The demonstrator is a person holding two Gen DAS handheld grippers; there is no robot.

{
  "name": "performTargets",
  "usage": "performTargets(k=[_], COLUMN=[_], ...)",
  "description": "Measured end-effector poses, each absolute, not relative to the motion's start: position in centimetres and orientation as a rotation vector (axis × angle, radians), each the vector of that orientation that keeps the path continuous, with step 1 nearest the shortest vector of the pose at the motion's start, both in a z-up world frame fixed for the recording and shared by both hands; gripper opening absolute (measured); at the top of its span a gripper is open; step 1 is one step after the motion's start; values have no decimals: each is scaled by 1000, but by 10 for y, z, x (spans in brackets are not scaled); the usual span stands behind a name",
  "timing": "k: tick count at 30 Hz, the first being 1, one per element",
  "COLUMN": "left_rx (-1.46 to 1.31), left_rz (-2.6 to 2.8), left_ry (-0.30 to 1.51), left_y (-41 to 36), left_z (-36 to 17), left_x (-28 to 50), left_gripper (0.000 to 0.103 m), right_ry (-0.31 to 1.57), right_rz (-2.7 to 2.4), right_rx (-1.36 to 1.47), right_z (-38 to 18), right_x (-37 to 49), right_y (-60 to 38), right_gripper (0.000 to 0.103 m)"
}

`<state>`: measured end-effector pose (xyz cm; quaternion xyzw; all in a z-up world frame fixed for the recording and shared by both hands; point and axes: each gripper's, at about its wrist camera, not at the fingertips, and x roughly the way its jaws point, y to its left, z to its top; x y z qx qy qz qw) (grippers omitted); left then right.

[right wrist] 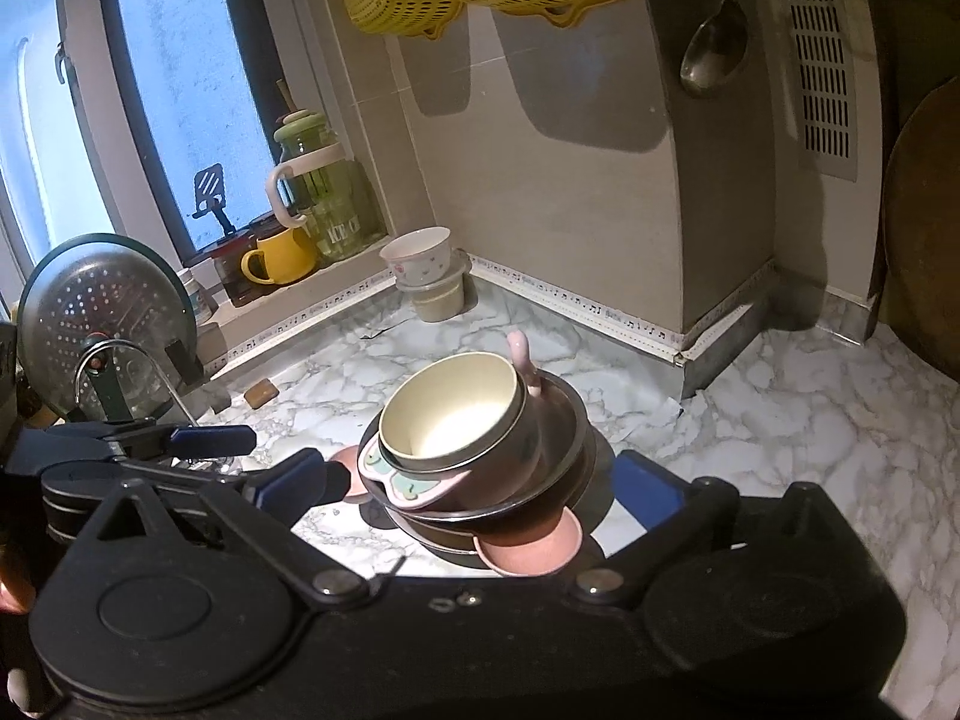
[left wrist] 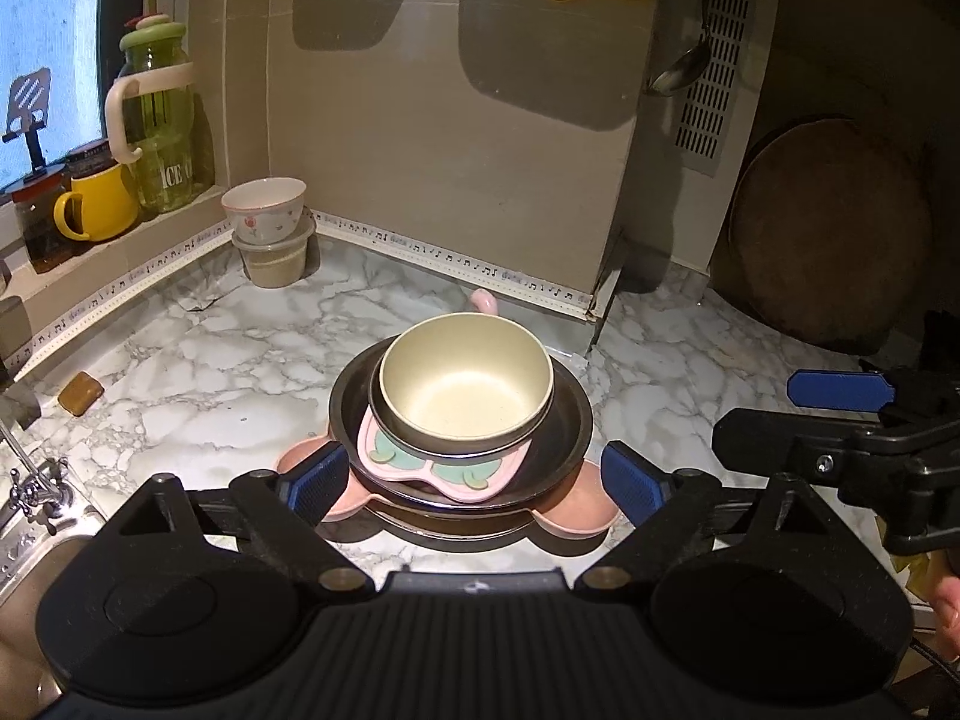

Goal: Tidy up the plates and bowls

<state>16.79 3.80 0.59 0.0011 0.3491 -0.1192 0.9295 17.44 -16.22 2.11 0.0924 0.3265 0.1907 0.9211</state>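
A stack of dishes stands on the marble counter. A cream bowl sits in a dark bowl on top. Under it lie a pink animal-shaped plate, dark plates and, at the bottom, a pink divided plate. My left gripper is open, its blue pads either side of the stack's near edge and clear of it. My right gripper is open too, straddling the same stack from the right without touching. A floral bowl rests on a beige container in the far corner.
A steel sink and tap lie at the left, with a perforated steel lid behind. A yellow mug and green jar stand on the sill. A round wooden board leans at the right. Yellow colanders and a ladle hang above.
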Motion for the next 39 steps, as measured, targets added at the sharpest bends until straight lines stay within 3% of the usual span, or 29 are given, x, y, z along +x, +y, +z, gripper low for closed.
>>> performTargets(k=[39], left_rx=[-81], left_rz=[-142], left_ry=[714], left_y=[46], left_z=[8], left_x=[178], left_gripper=[92], right_ry=[694], right_rz=[387], right_rx=[238], right_z=[14], right_x=[177], right_y=[-175], right_gripper=[103])
